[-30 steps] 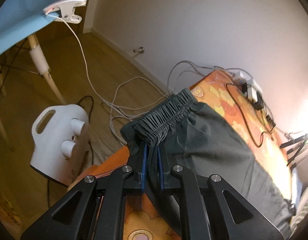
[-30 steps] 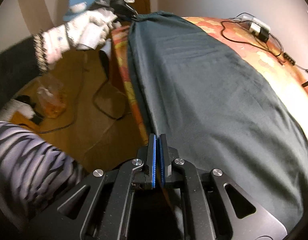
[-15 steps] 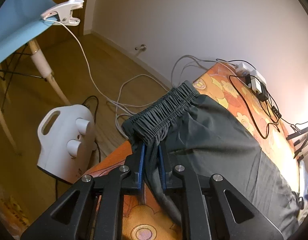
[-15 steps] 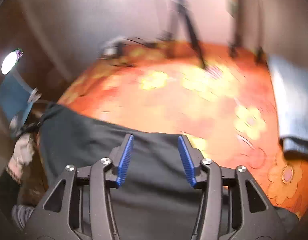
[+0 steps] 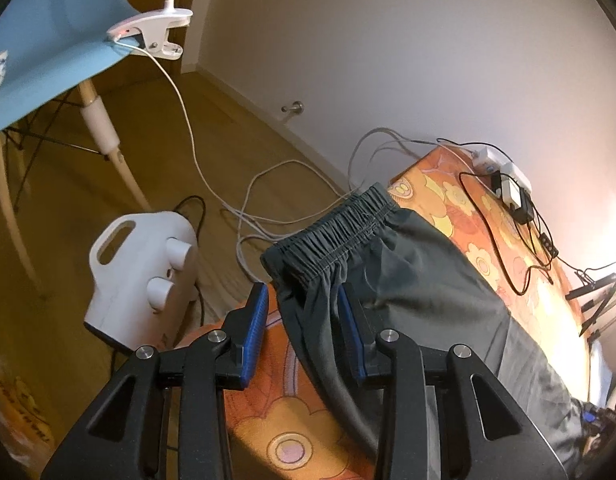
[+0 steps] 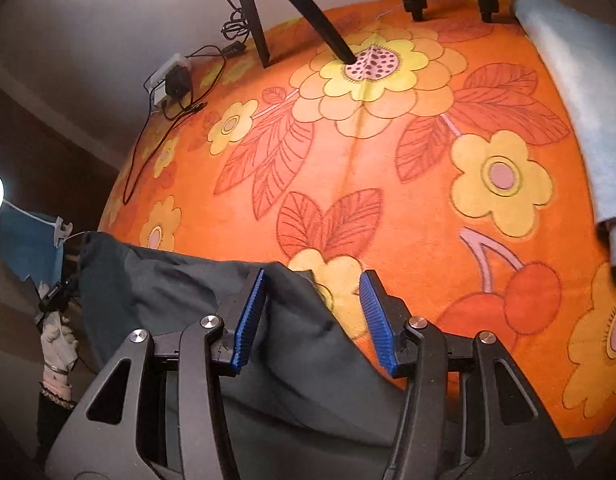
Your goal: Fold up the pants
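Dark grey pants lie along the near edge of a table under an orange flowered cloth. Their gathered elastic waistband reaches the table corner. My left gripper is open, its blue pads either side of the fabric just below the waistband. In the right wrist view the pants lie crumpled at the lower left. My right gripper is open over their edge, with loose fabric between the jaws.
A white power strip with black cables sits at the table's far edge. Tripod legs stand on the cloth. A folded light blue cloth lies at right. On the floor: a white appliance, cables, a blue chair.
Both grippers have opened and let go of the pants. The right gripper swung from looking along the pants to looking across the table. The waistband now rests on the table corner.
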Tool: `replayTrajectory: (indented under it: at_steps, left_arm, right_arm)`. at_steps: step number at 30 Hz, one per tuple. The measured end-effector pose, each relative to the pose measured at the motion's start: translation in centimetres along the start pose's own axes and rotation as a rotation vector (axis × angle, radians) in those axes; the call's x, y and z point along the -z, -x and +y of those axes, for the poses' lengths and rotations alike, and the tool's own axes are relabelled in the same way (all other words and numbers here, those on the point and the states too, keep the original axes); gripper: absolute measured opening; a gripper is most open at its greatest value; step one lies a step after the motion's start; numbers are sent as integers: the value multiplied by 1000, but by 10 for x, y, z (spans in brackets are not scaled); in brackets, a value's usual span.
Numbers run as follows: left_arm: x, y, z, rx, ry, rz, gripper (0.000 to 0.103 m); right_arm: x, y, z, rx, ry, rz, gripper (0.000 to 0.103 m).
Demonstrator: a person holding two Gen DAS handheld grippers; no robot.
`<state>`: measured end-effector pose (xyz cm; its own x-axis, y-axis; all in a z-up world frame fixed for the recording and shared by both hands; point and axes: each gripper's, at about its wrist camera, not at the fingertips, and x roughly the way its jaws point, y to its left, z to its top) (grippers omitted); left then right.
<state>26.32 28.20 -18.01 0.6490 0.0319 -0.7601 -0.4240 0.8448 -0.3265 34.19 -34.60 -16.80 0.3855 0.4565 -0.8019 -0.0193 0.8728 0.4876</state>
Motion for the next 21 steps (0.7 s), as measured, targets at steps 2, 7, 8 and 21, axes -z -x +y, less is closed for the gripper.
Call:
replayTrajectory:
  at_steps: [2,7,8,21]
  left_arm:
    - [1,0,-1,-2,-7,1,34]
    - [1,0,-3,-5,-17,0,34]
    - [0,0,-1,-5,-12,-2,34]
    - [-18,3,36,97,120,22,43]
  right_arm:
    - [1,-9,5,-47,7,33,21]
    - [7,4,39,52,158,-55,5]
    - [7,14,47,122,199,-115,5]
    - [13,36,86,217,288,-185,37]
